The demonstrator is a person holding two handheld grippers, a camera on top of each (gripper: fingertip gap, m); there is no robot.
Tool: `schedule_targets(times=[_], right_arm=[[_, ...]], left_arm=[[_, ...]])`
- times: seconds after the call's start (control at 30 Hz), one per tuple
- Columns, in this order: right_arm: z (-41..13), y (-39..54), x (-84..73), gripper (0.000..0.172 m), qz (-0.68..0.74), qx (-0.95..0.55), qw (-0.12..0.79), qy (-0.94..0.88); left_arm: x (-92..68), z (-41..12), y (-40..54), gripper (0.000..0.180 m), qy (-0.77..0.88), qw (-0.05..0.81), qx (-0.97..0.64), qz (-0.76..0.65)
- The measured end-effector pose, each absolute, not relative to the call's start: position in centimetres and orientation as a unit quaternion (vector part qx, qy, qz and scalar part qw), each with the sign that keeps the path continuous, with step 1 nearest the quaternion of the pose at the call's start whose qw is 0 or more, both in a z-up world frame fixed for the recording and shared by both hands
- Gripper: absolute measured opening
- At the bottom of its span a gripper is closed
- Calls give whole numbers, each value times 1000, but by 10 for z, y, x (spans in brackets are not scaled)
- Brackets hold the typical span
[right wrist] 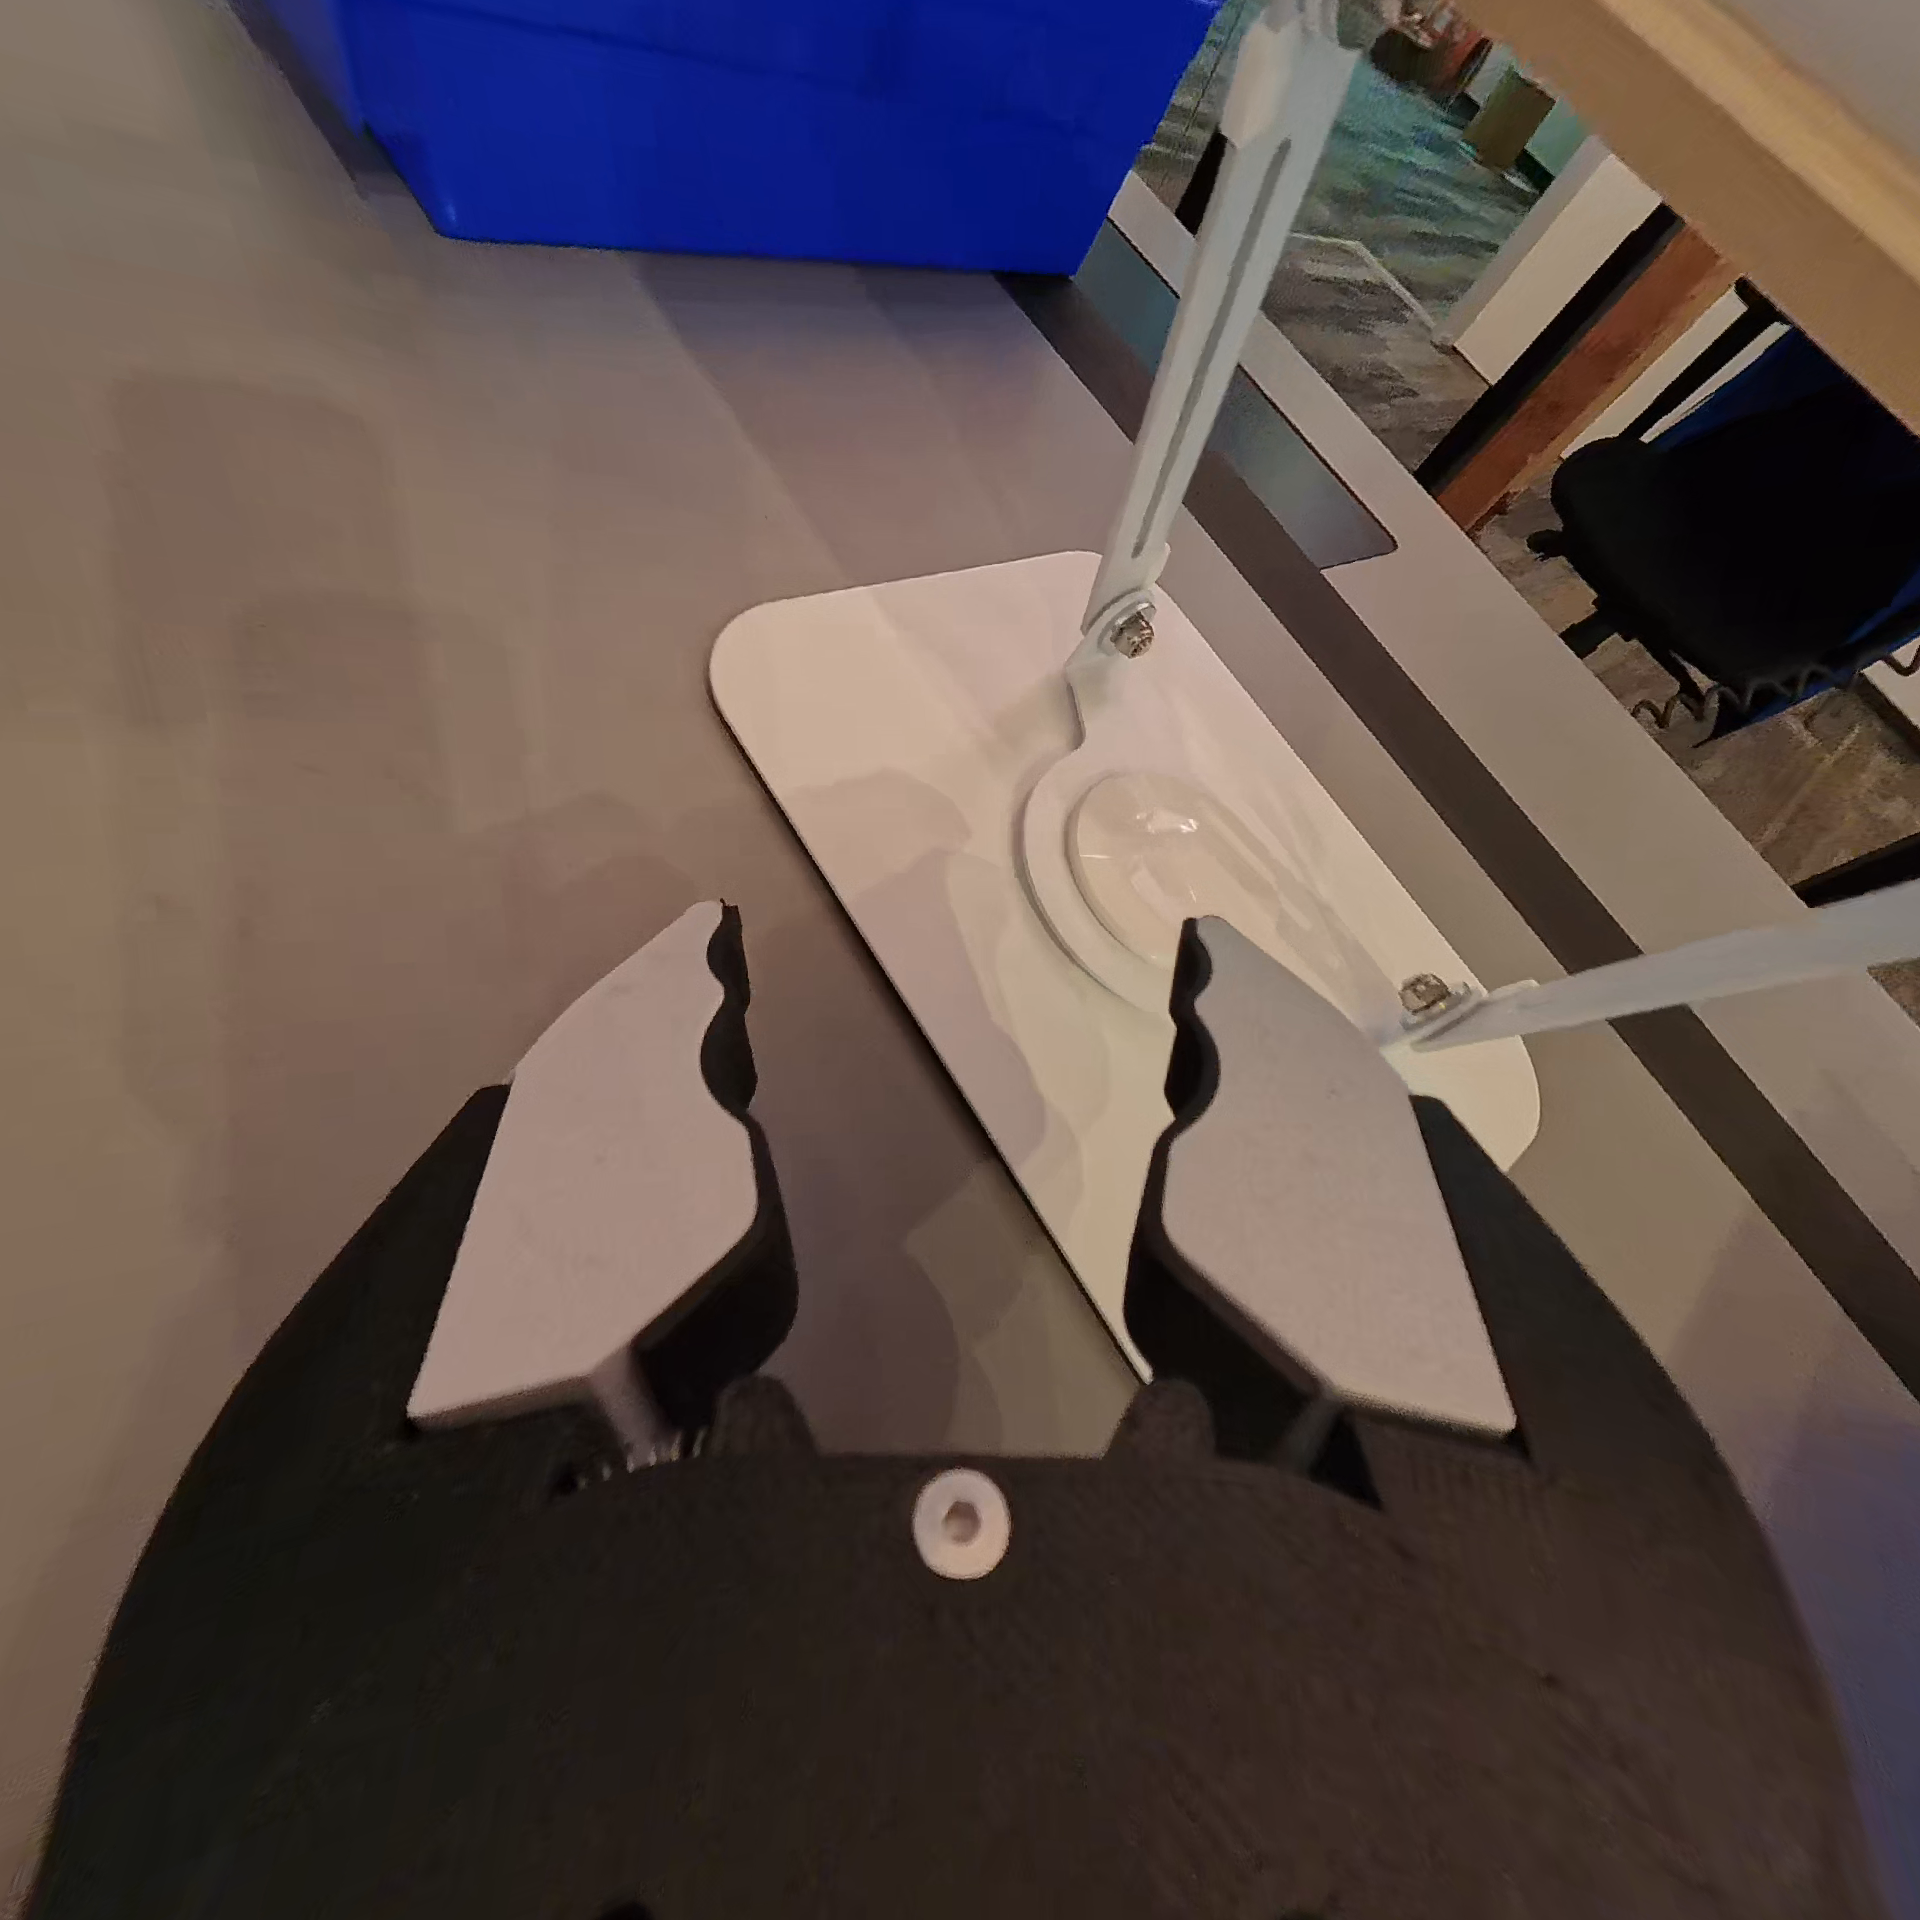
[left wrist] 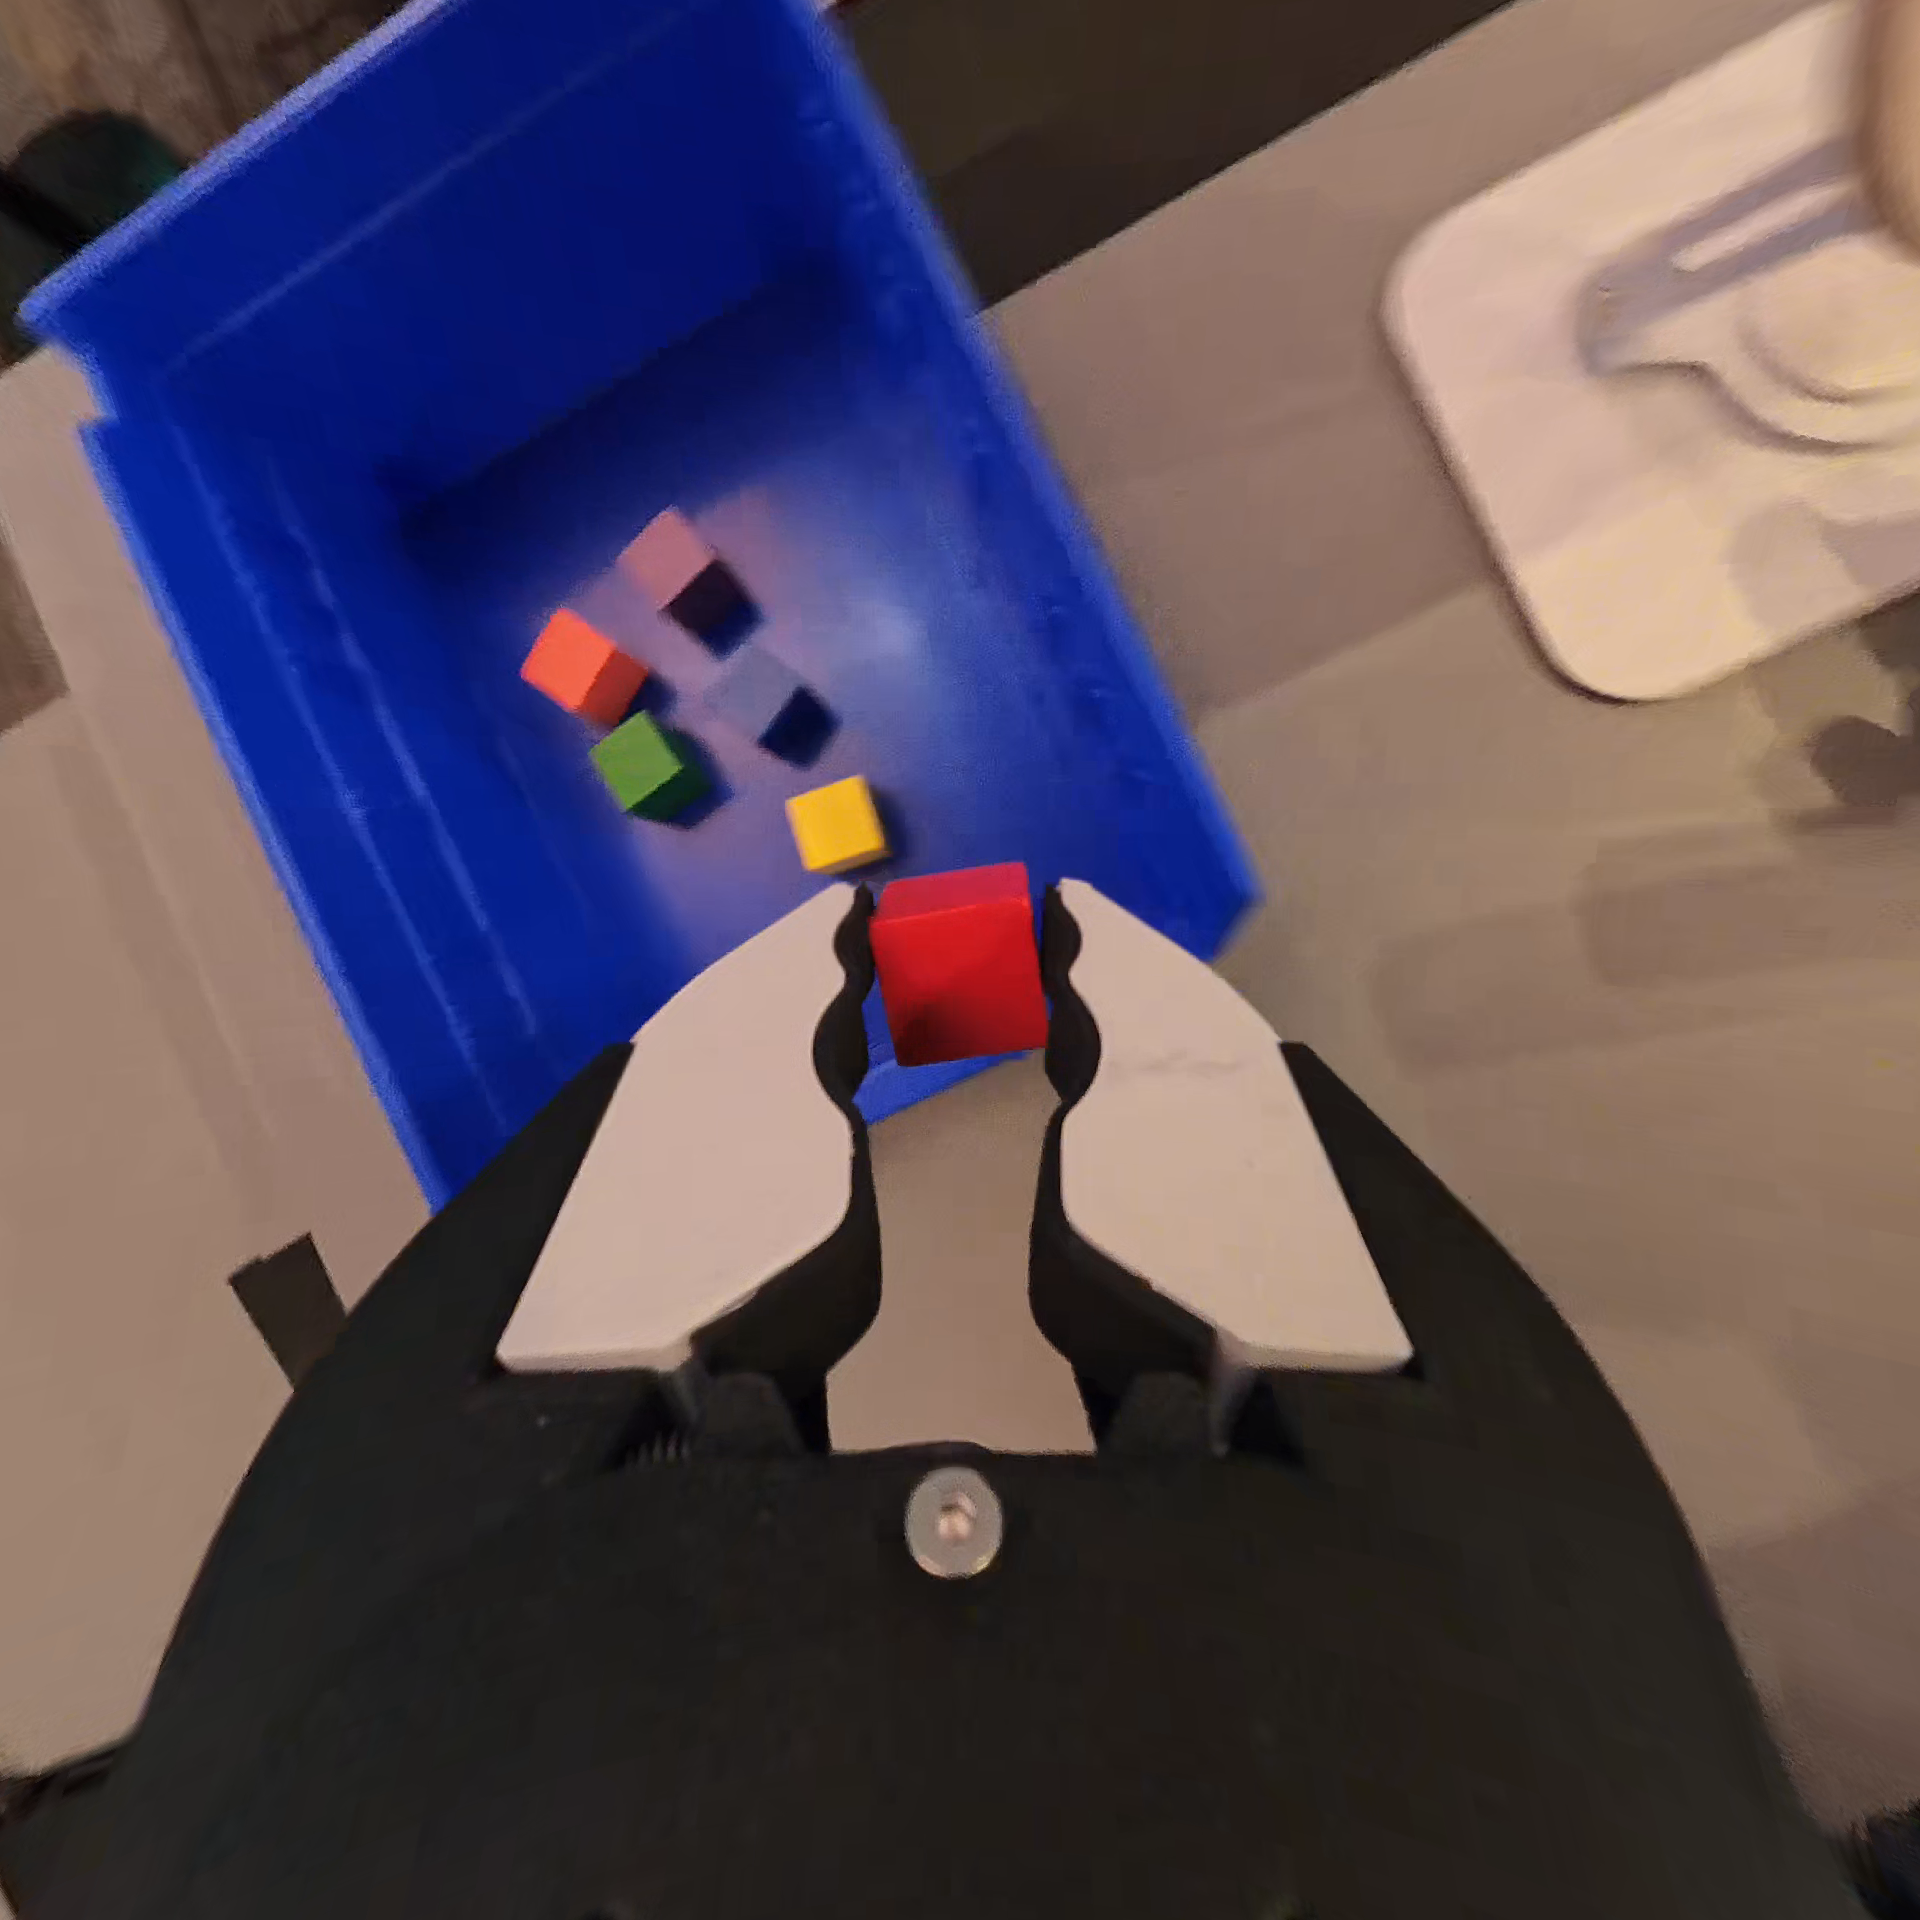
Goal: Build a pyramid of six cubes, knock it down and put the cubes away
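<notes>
Right wrist view: grey table [right wrist: 364, 623], white stand base [right wrist: 883, 727].

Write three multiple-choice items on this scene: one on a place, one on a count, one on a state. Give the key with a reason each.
1. Where is the yellow cube?
A. on the grey table
B. inside the blue bin
C. on the white stand base

2. How many cubes lie on the bin floor?
A. three
B. five
C. six

3. What is the state of the left gripper?
A. closed on the red cube
B. wide open with nothing between the fingers
C. closed on a green cube

Key: 1 B, it rests on the bin floor; 2 B, orange, green, yellow and two dim ones; 3 A, both pads press the red cube's sides.
</notes>
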State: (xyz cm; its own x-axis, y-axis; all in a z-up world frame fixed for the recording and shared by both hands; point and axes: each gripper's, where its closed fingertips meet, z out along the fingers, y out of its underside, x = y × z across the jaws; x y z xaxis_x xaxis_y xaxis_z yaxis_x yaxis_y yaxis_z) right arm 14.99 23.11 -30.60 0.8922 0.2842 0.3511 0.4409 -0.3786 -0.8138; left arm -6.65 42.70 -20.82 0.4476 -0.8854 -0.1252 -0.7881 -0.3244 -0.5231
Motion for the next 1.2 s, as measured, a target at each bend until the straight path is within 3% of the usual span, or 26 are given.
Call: schedule_targets(times=[0.23,0.5,0.8,1.2], right_arm=[[-308,217,168,72,-73,-829,506,-226],[-309,203,189,66,-67,-832,503,-224],[-312,202,188,63,-66,-833,496,-235],[-313,201,187,62,-66,-834,492,-240]], left_arm=[[1,-202,303,30,695,241,-662,-146],[61,-265,175,30,851,139,-487,-140],[76,-314,146,30,899,96,-411,-117],[74,-336,143,30,919,72,-369,-119]])
